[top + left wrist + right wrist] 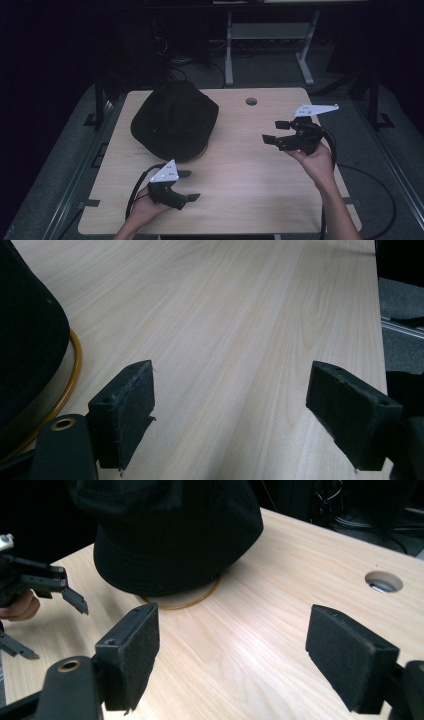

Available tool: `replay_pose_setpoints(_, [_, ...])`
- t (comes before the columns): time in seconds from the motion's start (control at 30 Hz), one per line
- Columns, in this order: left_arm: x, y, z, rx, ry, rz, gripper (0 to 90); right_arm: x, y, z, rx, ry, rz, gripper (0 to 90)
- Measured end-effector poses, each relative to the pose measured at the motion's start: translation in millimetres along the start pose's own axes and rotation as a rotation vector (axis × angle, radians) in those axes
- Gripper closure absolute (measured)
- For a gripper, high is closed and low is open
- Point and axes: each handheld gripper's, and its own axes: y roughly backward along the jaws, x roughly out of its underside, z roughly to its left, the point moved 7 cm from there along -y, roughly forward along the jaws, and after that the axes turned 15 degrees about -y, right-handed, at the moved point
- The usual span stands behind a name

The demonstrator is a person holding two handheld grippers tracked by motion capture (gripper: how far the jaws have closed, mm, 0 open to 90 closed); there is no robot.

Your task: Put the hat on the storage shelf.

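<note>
A black hat (175, 120) rests on a round stand with a golden rim (200, 597) at the back left of the light wooden table (240, 165). My left gripper (191, 185) hovers near the front left, just in front of the hat, jaws open and empty. Its own view shows the hat (25, 340) and the rim (72, 370) at the left, beside the spread jaws of the left gripper (232, 375). My right gripper (272, 131) is held above the table's right side and points left toward the hat (175, 530), open with nothing between its jaws (232, 617).
A round cable hole (251, 101) sits near the table's far edge. Bare wood lies between the two grippers. Beyond the table stand a white desk frame (230, 50) and dark floor with cables. The left gripper (50, 627) appears at the left edge of the right gripper view.
</note>
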Motion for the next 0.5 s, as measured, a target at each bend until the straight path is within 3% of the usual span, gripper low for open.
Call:
replay_pose_setpoints(0.3, [0.3,-0.2,-0.1,-0.004,0.007,-0.005,19.0,29.7,2.1,-12.1,0.019,-0.027,0.021,19.7])
replay_pose_setpoints(0.5, [-0.5,0.5,0.2,-0.005,0.010,-0.017,18.8,51.5,7.6,-12.6,0.040,-0.042,0.008,19.7])
